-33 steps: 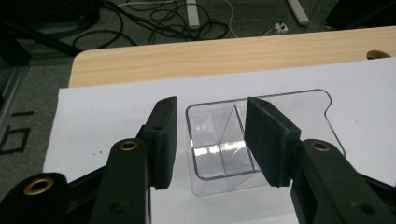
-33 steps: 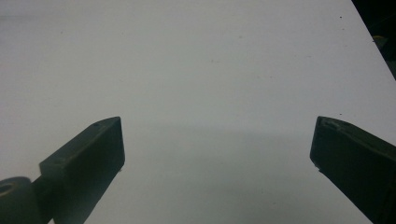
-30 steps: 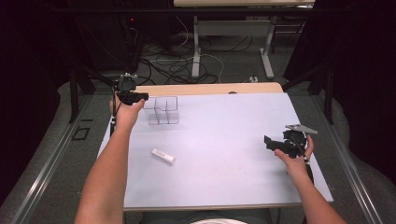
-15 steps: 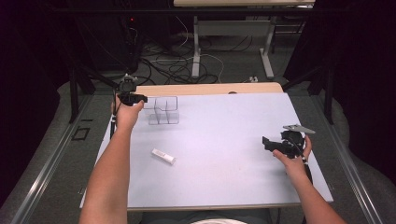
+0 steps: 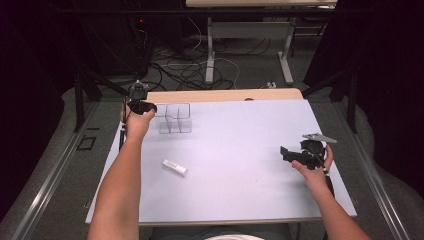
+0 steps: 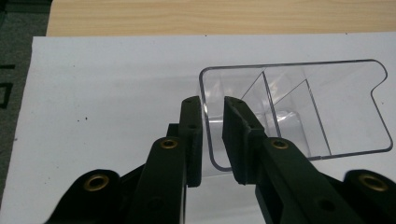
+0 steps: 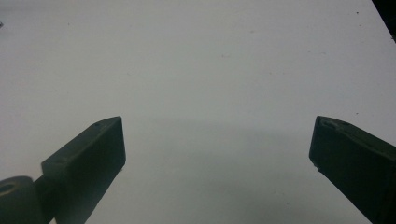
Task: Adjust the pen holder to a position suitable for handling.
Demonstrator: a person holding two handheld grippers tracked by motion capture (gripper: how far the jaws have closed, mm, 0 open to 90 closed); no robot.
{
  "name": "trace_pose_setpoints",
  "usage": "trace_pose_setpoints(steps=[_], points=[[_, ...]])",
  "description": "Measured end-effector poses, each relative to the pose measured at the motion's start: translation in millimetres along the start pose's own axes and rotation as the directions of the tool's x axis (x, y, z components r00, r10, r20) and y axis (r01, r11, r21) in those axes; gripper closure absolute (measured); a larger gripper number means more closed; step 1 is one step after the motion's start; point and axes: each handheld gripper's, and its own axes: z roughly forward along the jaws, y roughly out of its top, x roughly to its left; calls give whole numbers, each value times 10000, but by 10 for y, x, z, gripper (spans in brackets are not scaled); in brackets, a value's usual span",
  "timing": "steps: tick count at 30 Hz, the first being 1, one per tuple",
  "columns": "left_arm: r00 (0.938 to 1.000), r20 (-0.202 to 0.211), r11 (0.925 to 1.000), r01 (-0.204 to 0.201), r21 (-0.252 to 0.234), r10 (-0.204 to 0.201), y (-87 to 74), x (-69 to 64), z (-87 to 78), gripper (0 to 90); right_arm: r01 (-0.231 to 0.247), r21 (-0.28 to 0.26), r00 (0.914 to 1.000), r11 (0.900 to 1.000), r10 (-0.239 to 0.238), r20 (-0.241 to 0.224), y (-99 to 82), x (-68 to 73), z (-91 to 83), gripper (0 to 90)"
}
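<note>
The left claw (image 6: pixel 212 135) has just been closing, and its jaws now straddle the near wall of the clear plastic organizer (image 6: pixel 299 109), one jaw inside, one outside, a sliver of gap left on each side. Pinched or merely about to be? Too close to call, but the grab looks nearly made. In the high view the organizer (image 5: pixel 176 118) sits at the far left of the white tabletop (image 5: pixel 240 150), upright, not lifted. Over on the right, the right claw (image 7: pixel 217 149) hangs wide open above bare tabletop, holding nothing. A small white eraser-like block (image 5: pixel 175 167) lies untouched nearer the person. Lifting and placing look yet to come.
</note>
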Motion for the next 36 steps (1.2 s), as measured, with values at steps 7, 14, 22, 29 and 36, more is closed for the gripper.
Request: trace_pose_setpoints(steps=[7, 14, 22, 29, 36], points=[[10000, -61, 9994, -51, 353, 53, -15, -8, 37, 833, 49, 23, 10000, 10000, -49, -14, -3, 5, 7, 31], [10000, -36, 9993, -76, 371, 78, -28, 2, 38, 877, 67, 41, 10000, 10000, -67, -14, -4, 4, 7, 33], [9999, -14, 9988, 140, 464, -140, -23, 3, 28, 885, 69, 49, 10000, 10000, -69, -10, -9, 2, 14, 36], [9994, -77, 9979, 336, 560, -332, -30, -54, 9, 894, 22, 46, 10000, 10000, -22, -12, -6, 5, 19, 39], [9992, -1, 9972, 393, 640, -394, -36, -120, -10, 893, 22, 70, 10000, 10000, -21, -54, -9, 16, 21, 40]])
